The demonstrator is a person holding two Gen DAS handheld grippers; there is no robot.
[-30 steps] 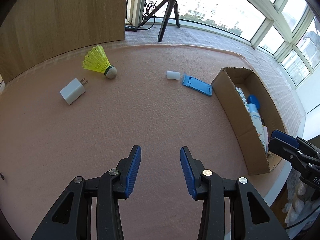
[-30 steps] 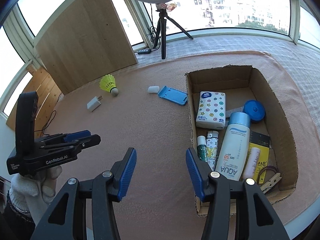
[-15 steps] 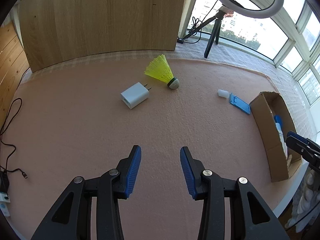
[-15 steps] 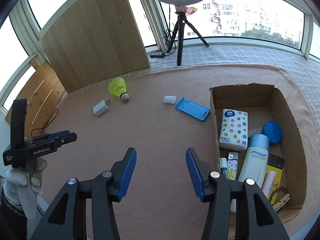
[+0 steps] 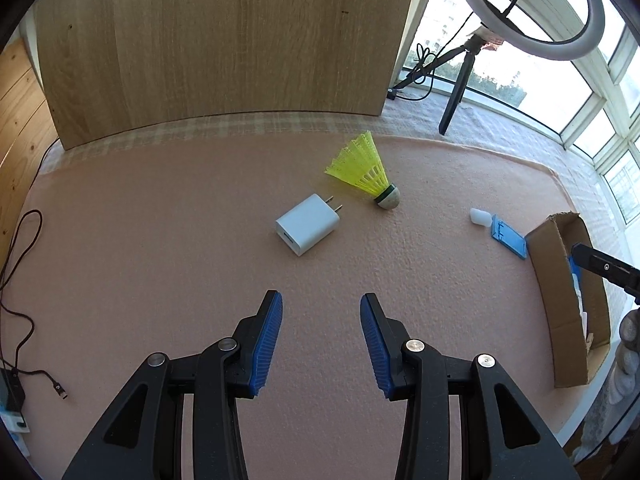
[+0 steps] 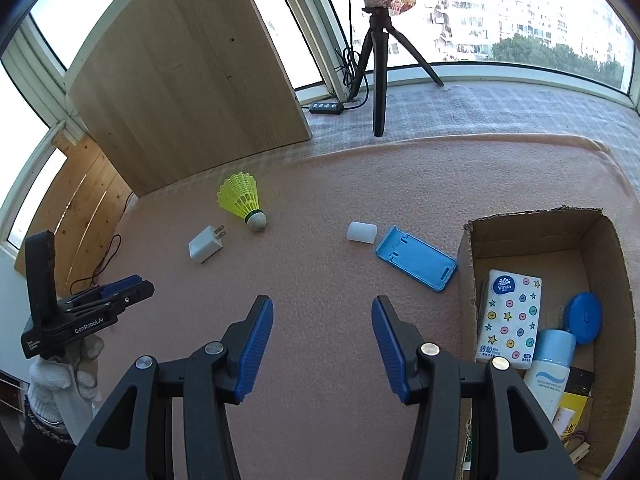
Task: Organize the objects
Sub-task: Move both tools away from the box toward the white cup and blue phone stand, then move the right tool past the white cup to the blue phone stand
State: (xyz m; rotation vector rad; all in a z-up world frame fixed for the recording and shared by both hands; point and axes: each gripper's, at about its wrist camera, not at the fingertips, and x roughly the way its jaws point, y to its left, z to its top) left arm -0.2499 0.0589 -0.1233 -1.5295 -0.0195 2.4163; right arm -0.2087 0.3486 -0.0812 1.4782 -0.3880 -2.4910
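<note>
While the left wrist view catches only the outer wall of the brown cardboard box (image 5: pixel 568 300), the right wrist view looks down into the box (image 6: pixel 538 236) and shows its contents: one white tissue pack with coloured stars and dots (image 6: pixel 510 322), one round blue plastic lid (image 6: pixel 584 318), one white bottle with a pale blue cap (image 6: pixel 550 366), one yellow-and-black flat pack (image 6: pixel 576 394), and a wooden clothespin (image 6: pixel 578 450) at the near corner.

Only the left view shows the thin black cable (image 5: pixel 20 320) trailing along the left edge of the bench (image 5: pixel 160 240), which is covered in a pink, nubby felt-like cloth.

Loose on the cloth, four items, one each:
- white square plastic wall charger (image 5: pixel 308 224) with two metal prongs
- yellow mesh-skirt shuttlecock (image 5: pixel 362 170) with a rounded cork tip, lying on its side just beside the charger's prongs
- small white plastic cylinder (image 6: pixel 361 233)
- flat blue plastic phone stand (image 6: pixel 416 258), just beside the cylinder and close to the box wall

Left tongs (image 5: pixel 320 340): wide apart, nothing between the ribbed blue pads, hovering near the charger. Right tongs (image 6: pixel 322 344): also wide apart and empty, over bare cloth short of the blue stand. A white knit glove grips the left handle, visible in the right view.
</note>
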